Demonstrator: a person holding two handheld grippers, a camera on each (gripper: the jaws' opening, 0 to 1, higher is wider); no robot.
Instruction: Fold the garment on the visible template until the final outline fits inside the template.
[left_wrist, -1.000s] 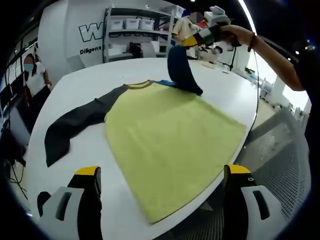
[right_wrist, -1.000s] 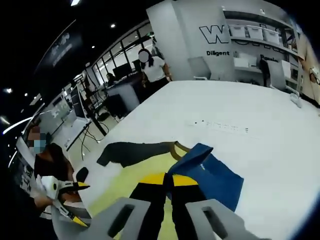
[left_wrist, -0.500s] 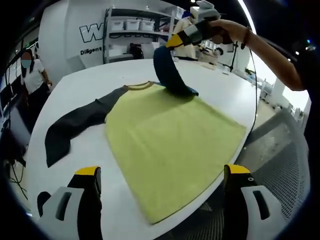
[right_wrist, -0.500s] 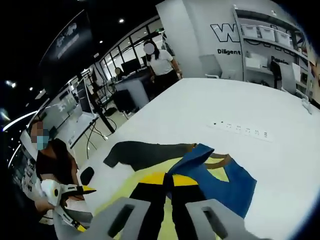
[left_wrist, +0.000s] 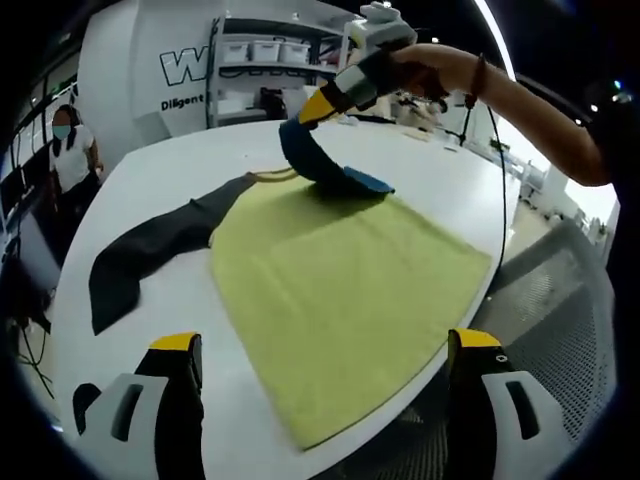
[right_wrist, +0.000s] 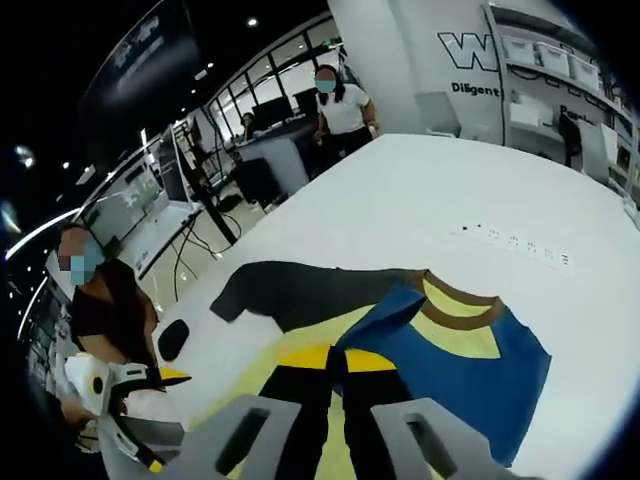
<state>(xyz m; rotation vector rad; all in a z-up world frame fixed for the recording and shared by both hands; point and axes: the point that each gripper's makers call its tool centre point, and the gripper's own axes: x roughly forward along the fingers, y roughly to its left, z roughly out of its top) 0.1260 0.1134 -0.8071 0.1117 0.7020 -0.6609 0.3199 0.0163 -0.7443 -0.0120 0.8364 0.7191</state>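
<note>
The garment (left_wrist: 340, 280) lies spread on the white round table (left_wrist: 150, 170), a yellow-green shirt with its body flat and its hem toward my left gripper (left_wrist: 325, 370). Its dark grey sleeve (left_wrist: 150, 250) stretches out flat over the table to the left in the left gripper view. The other sleeve, the blue sleeve (left_wrist: 320, 165), is lifted off the table and arches over the shoulder of the shirt, its cuff pinched between the closed jaws of my right gripper (left_wrist: 310, 108), which my hand (left_wrist: 420, 70) holds above the collar. In the right gripper view the blue sleeve (right_wrist: 470, 360) spreads out from the yellow-tipped jaws of that gripper (right_wrist: 340, 360), and the brown-trimmed collar (right_wrist: 460, 305) lies just beyond it, with the grey sleeve (right_wrist: 300, 290) to the left. My left gripper hangs near the table's edge with its jaws wide apart and nothing between them, clear of the hem.

A row of small dark marks (right_wrist: 515, 242) sits on the bare table beyond the collar. A mesh chair back (left_wrist: 560, 320) stands just beside the table edge. A person in a white top (left_wrist: 70, 155) stands beyond the table, and shelves with white bins (left_wrist: 265, 50) line the far wall. The wall carries a large "W" and below it "Diligent" (right_wrist: 480, 88); the rest is cut off.
</note>
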